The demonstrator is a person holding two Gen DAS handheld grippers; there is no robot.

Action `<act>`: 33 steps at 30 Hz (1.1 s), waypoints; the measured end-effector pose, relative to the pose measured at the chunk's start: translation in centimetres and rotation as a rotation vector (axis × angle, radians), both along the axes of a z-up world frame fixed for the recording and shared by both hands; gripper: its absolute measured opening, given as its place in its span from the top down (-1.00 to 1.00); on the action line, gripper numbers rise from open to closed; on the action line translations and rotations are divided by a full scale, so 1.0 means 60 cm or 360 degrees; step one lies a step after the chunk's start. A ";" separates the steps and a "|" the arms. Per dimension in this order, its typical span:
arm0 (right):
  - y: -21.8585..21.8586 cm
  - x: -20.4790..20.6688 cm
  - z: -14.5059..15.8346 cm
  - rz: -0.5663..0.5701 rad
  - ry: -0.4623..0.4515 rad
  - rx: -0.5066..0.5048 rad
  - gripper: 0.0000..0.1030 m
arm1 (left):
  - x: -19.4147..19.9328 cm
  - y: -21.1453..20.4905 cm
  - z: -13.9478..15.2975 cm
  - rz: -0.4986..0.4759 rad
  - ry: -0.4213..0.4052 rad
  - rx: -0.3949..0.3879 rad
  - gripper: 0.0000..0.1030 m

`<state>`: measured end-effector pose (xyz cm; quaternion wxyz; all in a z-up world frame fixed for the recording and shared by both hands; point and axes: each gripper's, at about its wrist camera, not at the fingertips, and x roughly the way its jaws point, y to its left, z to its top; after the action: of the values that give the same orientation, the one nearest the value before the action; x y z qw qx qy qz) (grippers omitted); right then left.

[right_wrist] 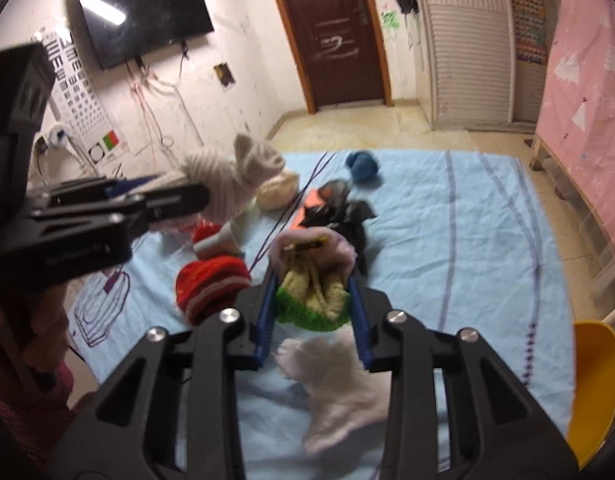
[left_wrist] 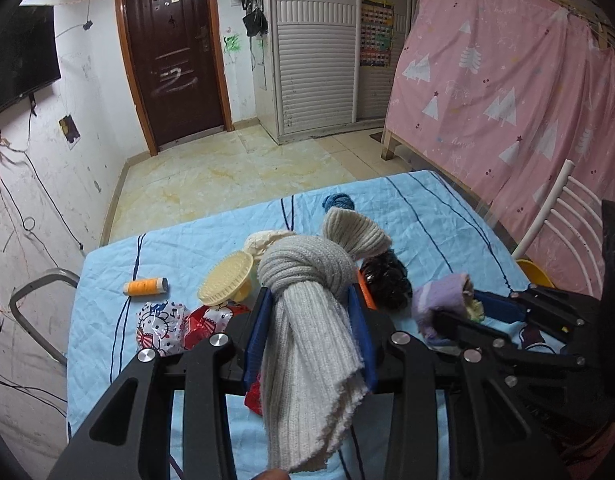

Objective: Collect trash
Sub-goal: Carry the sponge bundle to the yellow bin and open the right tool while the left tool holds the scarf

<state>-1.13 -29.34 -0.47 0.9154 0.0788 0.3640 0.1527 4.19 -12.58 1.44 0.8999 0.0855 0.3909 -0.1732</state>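
My left gripper is shut on a knotted grey ribbed knit cloth, held above the blue-covered table; it also shows in the right wrist view. My right gripper is shut on a bundle of pale purple, yellow and green knit socks, seen in the left wrist view too. Crumpled black plastic lies behind the grippers, also in the right wrist view. Printed snack wrappers lie at the left.
On the table: an orange thread spool, a cream round brush, a blue yarn ball, a cream ball, a red striped knit item. A yellow bin and white chair stand at the right edge.
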 end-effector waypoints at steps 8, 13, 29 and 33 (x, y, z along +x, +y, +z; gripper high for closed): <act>-0.106 -0.043 0.021 -0.0232 -0.0083 0.0073 0.39 | -0.040 -0.093 0.041 -0.0147 -0.0086 0.0027 0.41; -0.211 -0.085 0.010 -0.0492 -0.0106 0.0085 0.39 | -0.065 -0.190 0.054 -0.0316 -0.0093 0.0025 0.41; -0.438 -0.149 -0.106 -0.1009 0.0180 0.0058 0.20 | -0.099 -0.499 -0.017 -0.0761 0.0218 0.0020 0.41; -0.455 -0.154 -0.121 -0.1044 0.0217 0.0070 -0.30 | -0.105 -0.543 -0.042 -0.0790 0.0258 0.0048 0.36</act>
<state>-10.34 -56.65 -7.71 0.8874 0.2216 0.3762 -0.1479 -2.12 -45.15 -1.08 0.7942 0.1780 0.4315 -0.3891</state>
